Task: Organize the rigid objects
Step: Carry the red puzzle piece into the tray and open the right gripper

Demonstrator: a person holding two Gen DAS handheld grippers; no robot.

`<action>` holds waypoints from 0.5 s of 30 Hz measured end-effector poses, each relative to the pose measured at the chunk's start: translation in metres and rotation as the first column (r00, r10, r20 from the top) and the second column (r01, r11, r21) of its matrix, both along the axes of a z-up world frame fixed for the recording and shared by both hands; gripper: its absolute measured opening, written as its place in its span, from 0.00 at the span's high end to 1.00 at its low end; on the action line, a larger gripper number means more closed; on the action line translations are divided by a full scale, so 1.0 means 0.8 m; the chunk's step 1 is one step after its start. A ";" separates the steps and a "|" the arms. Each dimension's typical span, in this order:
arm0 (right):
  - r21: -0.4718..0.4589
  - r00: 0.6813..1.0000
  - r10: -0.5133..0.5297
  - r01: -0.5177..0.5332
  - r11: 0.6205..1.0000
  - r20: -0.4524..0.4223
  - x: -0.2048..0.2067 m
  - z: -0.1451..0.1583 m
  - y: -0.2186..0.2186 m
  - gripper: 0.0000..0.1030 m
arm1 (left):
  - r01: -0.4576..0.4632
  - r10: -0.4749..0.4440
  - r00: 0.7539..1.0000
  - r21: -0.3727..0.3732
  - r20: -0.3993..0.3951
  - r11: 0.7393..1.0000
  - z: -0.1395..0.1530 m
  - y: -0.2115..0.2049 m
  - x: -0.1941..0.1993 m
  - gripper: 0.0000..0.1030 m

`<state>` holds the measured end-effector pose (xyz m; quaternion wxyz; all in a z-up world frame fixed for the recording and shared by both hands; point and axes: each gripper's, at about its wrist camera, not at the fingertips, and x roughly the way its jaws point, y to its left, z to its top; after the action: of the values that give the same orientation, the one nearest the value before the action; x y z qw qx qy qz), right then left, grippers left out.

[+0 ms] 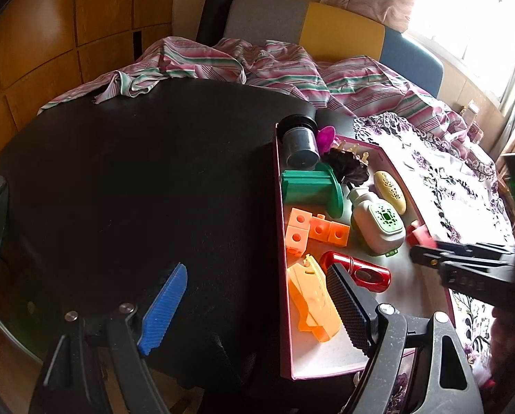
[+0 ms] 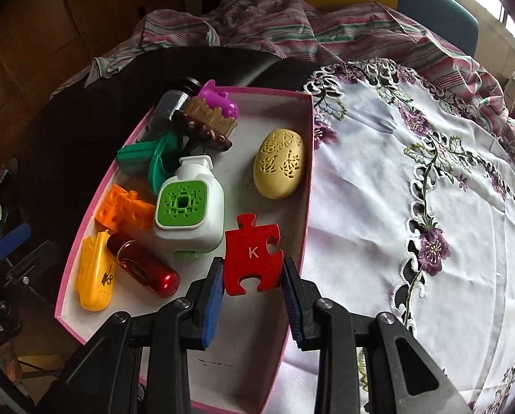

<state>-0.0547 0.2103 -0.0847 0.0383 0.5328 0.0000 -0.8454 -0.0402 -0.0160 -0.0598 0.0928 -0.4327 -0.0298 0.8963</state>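
Note:
My right gripper (image 2: pixel 252 266) is shut on a red puzzle piece (image 2: pixel 252 252) marked K, held just above the near right part of a pink-walled box (image 2: pixel 307 158). Inside the box lie a yellow egg-shaped case (image 2: pixel 279 164), a white and green dispenser (image 2: pixel 188 210), orange cubes (image 2: pixel 126 207), a yellow toy (image 2: pixel 93 276), a red metallic tube (image 2: pixel 143 269), a green spool (image 2: pixel 154 158) and a dark jar (image 1: pixel 298 141). My left gripper (image 1: pixel 257 276) stands open astride the box's left wall (image 1: pixel 280 241), holding nothing. The left wrist view shows the right gripper (image 1: pixel 429 257) with the red piece (image 1: pixel 419 234).
The box sits between a black mat (image 1: pixel 136 179) on its left and a white embroidered cloth (image 2: pixel 412 189) on its right. A striped pink sheet (image 1: pixel 257 65) is bunched behind them, with chair backs (image 1: pixel 340 31) beyond. A purple toy (image 2: pixel 219 101) and brown basket piece (image 2: pixel 205 124) crowd the box's far corner.

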 end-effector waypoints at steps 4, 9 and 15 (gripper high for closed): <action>-0.024 1.000 -0.001 0.002 1.000 0.023 -0.006 -0.014 -0.004 0.69 | -0.002 0.002 1.000 -0.004 0.001 1.000 -0.002 -0.001 0.000 0.17; -0.034 0.999 -0.004 0.005 0.999 0.033 -0.005 -0.023 -0.004 0.69 | 0.002 -0.002 1.000 -0.015 -0.012 1.000 0.000 0.001 0.003 0.17; -0.059 1.000 -0.011 0.012 0.998 0.022 0.002 -0.023 -0.001 0.69 | 0.001 -0.002 1.000 -0.030 -0.027 1.000 0.004 0.003 0.007 0.14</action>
<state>-0.0532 0.2093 -0.1035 0.0493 0.5407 -0.0286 -0.8393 -0.0343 -0.0134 -0.0565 0.0873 -0.4220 -0.0150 0.9022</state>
